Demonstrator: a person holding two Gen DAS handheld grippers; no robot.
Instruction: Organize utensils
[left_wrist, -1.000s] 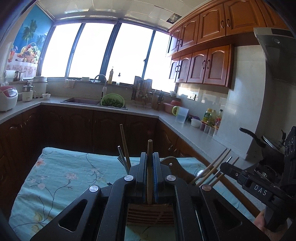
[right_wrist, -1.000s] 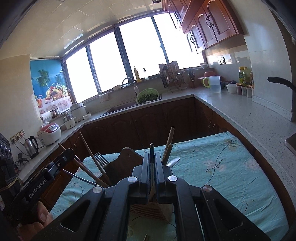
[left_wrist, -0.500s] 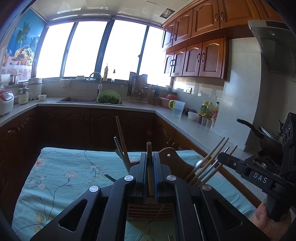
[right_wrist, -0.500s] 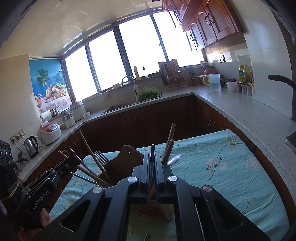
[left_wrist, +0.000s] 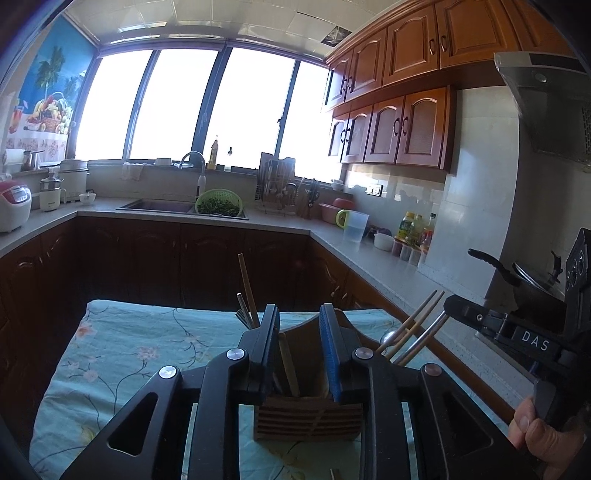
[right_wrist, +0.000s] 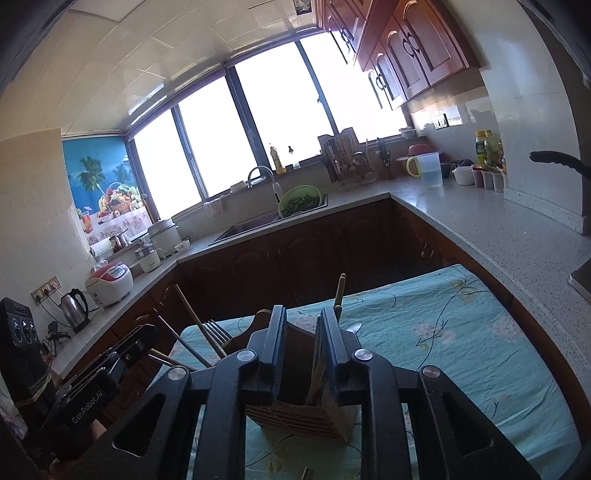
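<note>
A slatted wooden utensil holder (left_wrist: 308, 421) (right_wrist: 301, 417) stands on the floral turquoise tablecloth (left_wrist: 122, 354) (right_wrist: 443, 332). It holds chopsticks, a fork (right_wrist: 216, 330) and a spoon (right_wrist: 352, 328). My left gripper (left_wrist: 299, 347) is open just above the holder, and a wooden chopstick (left_wrist: 288, 363) stands loose between its jaws inside the holder. My right gripper (right_wrist: 301, 347) is open above the holder too, with a wooden utensil (right_wrist: 317, 369) leaning in the holder near its right jaw. Each gripper shows in the other's view: the right one (left_wrist: 517, 332), the left one (right_wrist: 92, 380).
A kitchen counter (right_wrist: 480, 229) runs around the table, with a sink (left_wrist: 159, 205), green colander (left_wrist: 219, 203), dish rack (left_wrist: 275, 184), jug (right_wrist: 430, 170), bottles, rice cooker (right_wrist: 109, 282) and kettle (right_wrist: 75, 308). A pan with a black handle (left_wrist: 517, 280) sits at the right.
Both grippers have opened. The left let go of the wooden chopstick, which now stands in the holder. The right let go of its thin dark utensil.
</note>
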